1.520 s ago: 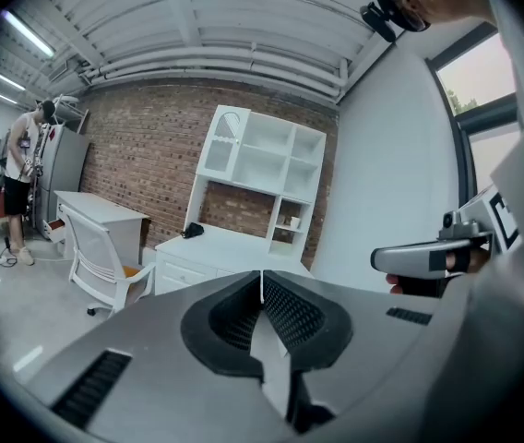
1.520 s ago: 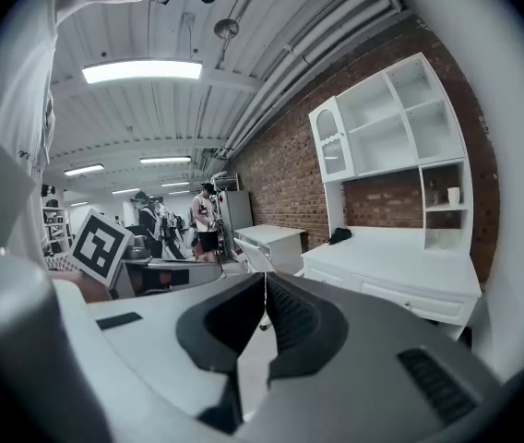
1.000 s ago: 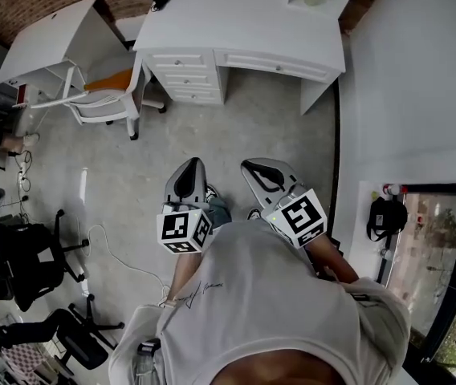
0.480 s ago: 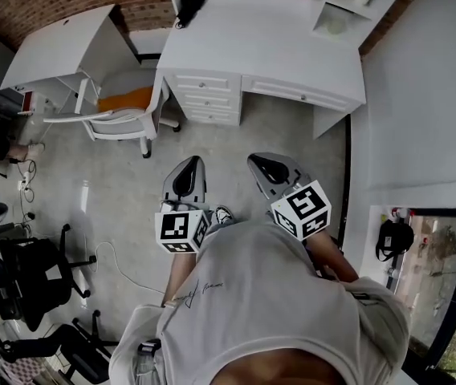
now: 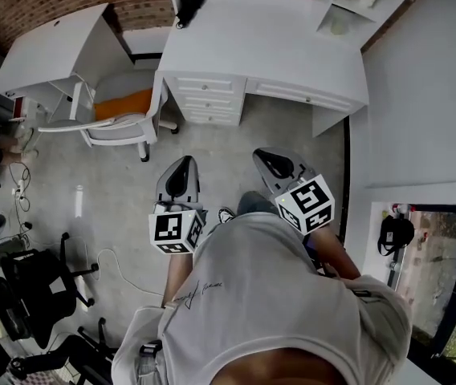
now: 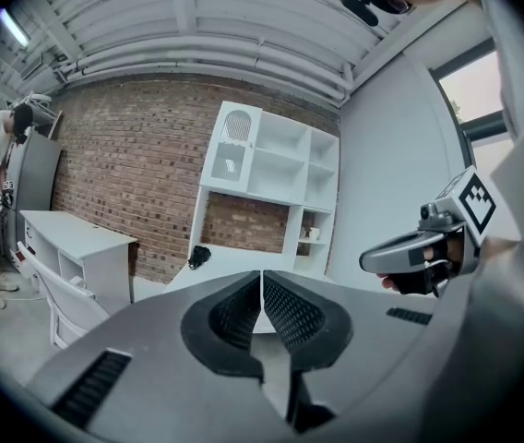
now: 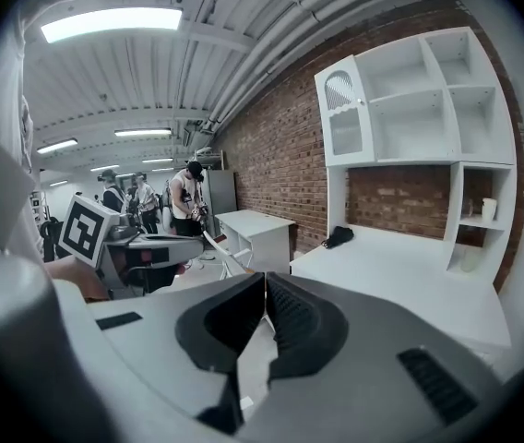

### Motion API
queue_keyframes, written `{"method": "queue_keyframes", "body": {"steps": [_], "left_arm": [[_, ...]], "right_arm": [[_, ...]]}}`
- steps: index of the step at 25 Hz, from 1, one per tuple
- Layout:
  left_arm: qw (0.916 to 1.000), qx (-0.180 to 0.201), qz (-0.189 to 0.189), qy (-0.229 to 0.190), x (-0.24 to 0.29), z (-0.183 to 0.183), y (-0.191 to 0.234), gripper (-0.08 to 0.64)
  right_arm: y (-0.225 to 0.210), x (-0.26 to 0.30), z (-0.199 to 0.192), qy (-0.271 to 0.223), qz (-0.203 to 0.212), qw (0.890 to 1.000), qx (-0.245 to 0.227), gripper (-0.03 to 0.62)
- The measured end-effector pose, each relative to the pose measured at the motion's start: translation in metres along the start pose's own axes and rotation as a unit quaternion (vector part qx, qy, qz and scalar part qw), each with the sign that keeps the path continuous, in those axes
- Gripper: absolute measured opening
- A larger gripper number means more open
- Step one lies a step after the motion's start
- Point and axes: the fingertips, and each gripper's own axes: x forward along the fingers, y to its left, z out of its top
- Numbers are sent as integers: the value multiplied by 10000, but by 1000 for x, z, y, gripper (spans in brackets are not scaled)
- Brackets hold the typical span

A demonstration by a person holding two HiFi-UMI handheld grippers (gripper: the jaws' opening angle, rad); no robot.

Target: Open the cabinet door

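Observation:
A white desk (image 5: pixel 260 46) with a shelf unit stands against the brick wall ahead. The unit's cabinet door (image 6: pixel 234 146), white with an arched top panel, is shut at its upper left; the right gripper view shows this door (image 7: pixel 340 118) too. My left gripper (image 5: pixel 181 168) and right gripper (image 5: pixel 268 157) are held side by side over the floor, well short of the desk. The left gripper (image 6: pixel 261 273) has its jaws shut with nothing between them. The right gripper (image 7: pixel 266 275) is likewise shut and empty. Each gripper appears in the other's view.
A white chair with an orange seat (image 5: pixel 120 107) stands left of the desk, next to a second white desk (image 5: pixel 51 50). A black object (image 5: pixel 189 2) lies on the main desk. Black office chairs (image 5: pixel 35 283) are at the left, a grey wall (image 5: pixel 421 95) at the right. People (image 7: pixel 188 201) stand far behind.
The person has stepped towards the desk, carrying both grippers along. The desk and shelf unit sit lower and fuller in the head view. Both pairs of jaws stay shut.

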Motion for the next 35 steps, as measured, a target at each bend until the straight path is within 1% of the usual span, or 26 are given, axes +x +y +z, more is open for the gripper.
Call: {"method": "queue_keyframes", "body": {"steps": [6,9,14,19,23,26,30,35], "left_arm": [[9999,-43,-48,106,28,0,16,20],[9999,-45,-88,141,55,0,24,20],[9996,17,-222,198,121,13,39,20],[9983,176,-368,428,193,32,55,20],[9981,338,-456,250,250,60,74,20],[9986,302,-390,192,280,75,85,20],[9989,275,-346,120,309,89,95,20],[9979,277,-578,98,340,100,100,20]], "right_arm": [[-19,28,3,52,-1,10000,77,26],[-34,52,7,62,72,9999,90,26],[-81,99,25,1,63,9998,185,26],[-138,142,47,-97,22,9995,313,26],[-184,176,69,-207,-68,9989,427,26],[-211,191,82,-241,-129,9986,445,26],[-234,200,95,-345,-217,9975,570,26],[-251,218,110,-412,-312,9969,588,26]]}}
